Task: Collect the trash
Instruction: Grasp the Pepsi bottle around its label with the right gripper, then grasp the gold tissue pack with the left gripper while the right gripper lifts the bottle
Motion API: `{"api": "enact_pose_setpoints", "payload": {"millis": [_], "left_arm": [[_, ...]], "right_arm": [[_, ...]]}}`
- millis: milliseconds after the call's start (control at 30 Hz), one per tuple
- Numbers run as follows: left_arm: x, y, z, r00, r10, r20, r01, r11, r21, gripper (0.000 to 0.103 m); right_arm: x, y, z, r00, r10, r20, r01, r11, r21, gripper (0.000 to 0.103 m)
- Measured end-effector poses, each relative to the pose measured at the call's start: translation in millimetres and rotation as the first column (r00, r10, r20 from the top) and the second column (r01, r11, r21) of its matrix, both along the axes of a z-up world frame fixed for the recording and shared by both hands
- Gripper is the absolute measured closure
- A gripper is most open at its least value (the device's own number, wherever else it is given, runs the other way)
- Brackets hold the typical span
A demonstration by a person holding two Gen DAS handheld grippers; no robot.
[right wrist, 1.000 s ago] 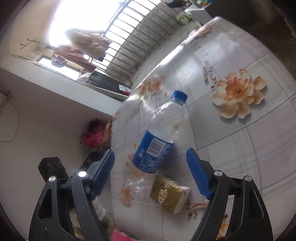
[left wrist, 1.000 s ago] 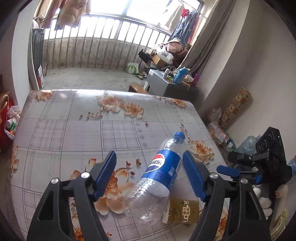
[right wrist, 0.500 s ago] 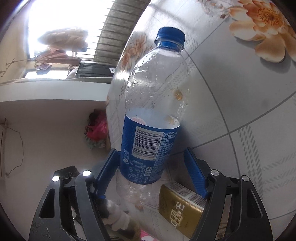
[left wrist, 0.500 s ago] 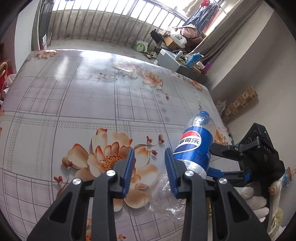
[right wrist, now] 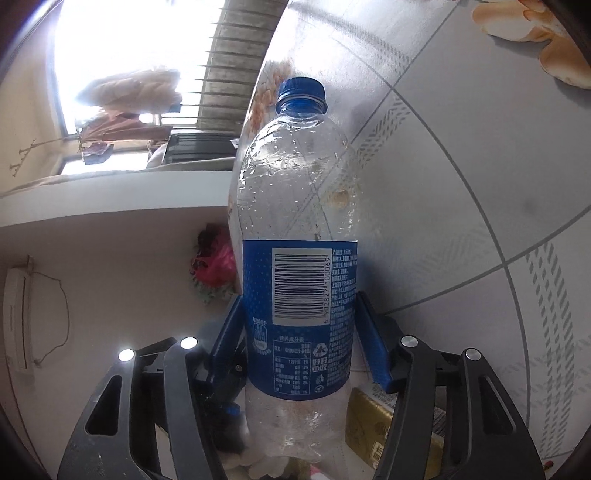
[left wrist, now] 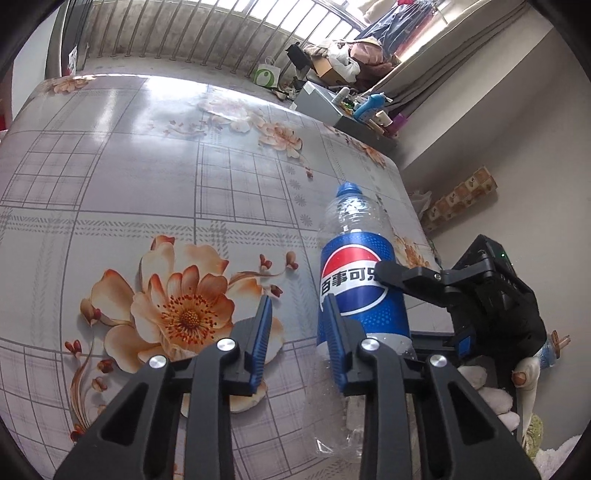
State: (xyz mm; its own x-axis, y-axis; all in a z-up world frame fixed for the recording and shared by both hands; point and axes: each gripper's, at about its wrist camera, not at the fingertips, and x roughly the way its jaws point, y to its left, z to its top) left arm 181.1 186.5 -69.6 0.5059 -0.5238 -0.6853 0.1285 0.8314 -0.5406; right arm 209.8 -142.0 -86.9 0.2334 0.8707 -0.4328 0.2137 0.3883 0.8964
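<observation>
An empty clear Pepsi bottle (right wrist: 299, 251) with a blue label and blue cap sits between the blue pads of my right gripper (right wrist: 299, 332), which is shut on its label. The bottle (left wrist: 360, 280) also shows in the left wrist view, held above the floral table (left wrist: 147, 192), with the right gripper's black finger across its label. My left gripper (left wrist: 297, 336) hangs just left of the bottle, jaws narrowed with a small gap, holding nothing. A gold carton (right wrist: 373, 424) lies on the table below the bottle.
The table's right edge (left wrist: 413, 206) runs beside a wall with boxes and bags on the floor. A balcony railing (left wrist: 184, 33) and cluttered side table (left wrist: 354, 110) lie beyond the far edge. A red bag (right wrist: 214, 266) hangs past the left edge.
My right gripper closed on the bottle and lifted it upright off the table. My left gripper narrowed its jaws and moved left of the bottle.
</observation>
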Motion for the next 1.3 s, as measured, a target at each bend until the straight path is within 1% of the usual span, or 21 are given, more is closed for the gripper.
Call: {"api": "enact_pose_setpoints", "payload": {"millis": [100, 200, 333, 400, 433, 533, 600, 667, 733, 800, 833, 900, 933, 1033, 1100, 1167, 1233, 1300], "left_arm": [[-4, -6, 11, 1.0, -0.021, 0.017, 0.022, 0.999, -0.027, 0.077], [-9, -18, 27, 0.998, -0.052, 0.046, 0.054, 0.998, -0.039, 0.077], [-19, -42, 40, 0.991, -0.117, 0.061, 0.121, 0.991, -0.058, 0.077], [-23, -58, 41, 0.986, -0.158, 0.051, 0.162, 0.985, -0.065, 0.077], [-28, -71, 40, 0.98, -0.193, 0.042, 0.196, 0.978, -0.074, 0.077], [-38, -98, 32, 0.966, -0.258, 0.027, 0.259, 0.964, -0.063, 0.077], [-44, -115, 20, 0.957, -0.291, -0.007, 0.29, 0.955, -0.056, 0.077], [-50, -121, 13, 0.954, -0.298, -0.031, 0.296, 0.954, -0.054, 0.077], [-57, -120, 12, 0.952, -0.304, -0.025, 0.303, 0.952, -0.047, 0.076], [-67, -111, 14, 0.954, -0.298, -0.021, 0.297, 0.954, -0.031, 0.075], [-71, -105, 12, 0.958, -0.284, -0.032, 0.283, 0.959, -0.026, 0.075], [-74, -93, 6, 0.966, -0.25, -0.069, 0.249, 0.968, -0.023, 0.074], [-77, -85, 0, 0.968, -0.228, -0.1, 0.226, 0.974, -0.034, 0.074], [-76, -68, -15, 0.973, -0.166, -0.162, 0.16, 0.986, -0.049, 0.074], [-72, -58, -21, 0.975, -0.12, -0.19, 0.109, 0.992, -0.066, 0.069], [-68, -52, -21, 0.979, -0.084, -0.187, 0.074, 0.996, -0.059, 0.056], [-62, -51, -17, 0.983, -0.062, -0.172, 0.056, 0.998, -0.039, 0.055], [-60, -50, -15, 0.984, -0.057, -0.166, 0.053, 0.998, -0.029, 0.053]], "right_arm": [[-6, -9, 11, 1.0, -0.003, 0.023, 0.002, 1.0, 0.022, 0.047], [-11, -14, 31, 0.995, 0.019, 0.093, -0.02, 1.0, 0.003, 0.047], [-22, -31, 57, 0.979, 0.053, 0.196, -0.041, 0.997, -0.065, 0.047], [-32, -42, 65, 0.969, 0.075, 0.236, -0.045, 0.991, -0.129, 0.047], [-38, -48, 68, 0.964, 0.087, 0.25, -0.046, 0.985, -0.164, 0.047], [-52, -61, 67, 0.953, 0.133, 0.273, -0.056, 0.961, -0.272, 0.047], [-60, -62, 62, 0.944, 0.183, 0.274, -0.076, 0.931, -0.358, 0.047], [-65, -57, 54, 0.937, 0.232, 0.261, -0.103, 0.898, -0.429, 0.047], [-70, -50, 48, 0.929, 0.271, 0.253, -0.123, 0.87, -0.478, 0.047], [-74, -43, 44, 0.916, 0.309, 0.257, -0.144, 0.849, -0.508, 0.047], [-75, -39, 44, 0.908, 0.325, 0.266, -0.15, 0.843, -0.517, 0.047], [-75, -25, 46, 0.895, 0.35, 0.276, -0.16, 0.83, -0.534, 0.047], [-76, -20, 47, 0.889, 0.361, 0.28, -0.163, 0.824, -0.543, 0.047], [-79, -9, 47, 0.877, 0.39, 0.28, -0.19, 0.817, -0.544, 0.047], [-84, -5, 45, 0.869, 0.409, 0.278, -0.214, 0.818, -0.533, 0.047], [-94, 2, 43, 0.861, 0.429, 0.273, -0.247, 0.821, -0.515, 0.047], [-101, 7, 44, 0.857, 0.436, 0.275, -0.253, 0.821, -0.512, 0.047], [-107, 4, 44, 0.86, 0.425, 0.282, -0.234, 0.82, -0.522, 0.047]]}}
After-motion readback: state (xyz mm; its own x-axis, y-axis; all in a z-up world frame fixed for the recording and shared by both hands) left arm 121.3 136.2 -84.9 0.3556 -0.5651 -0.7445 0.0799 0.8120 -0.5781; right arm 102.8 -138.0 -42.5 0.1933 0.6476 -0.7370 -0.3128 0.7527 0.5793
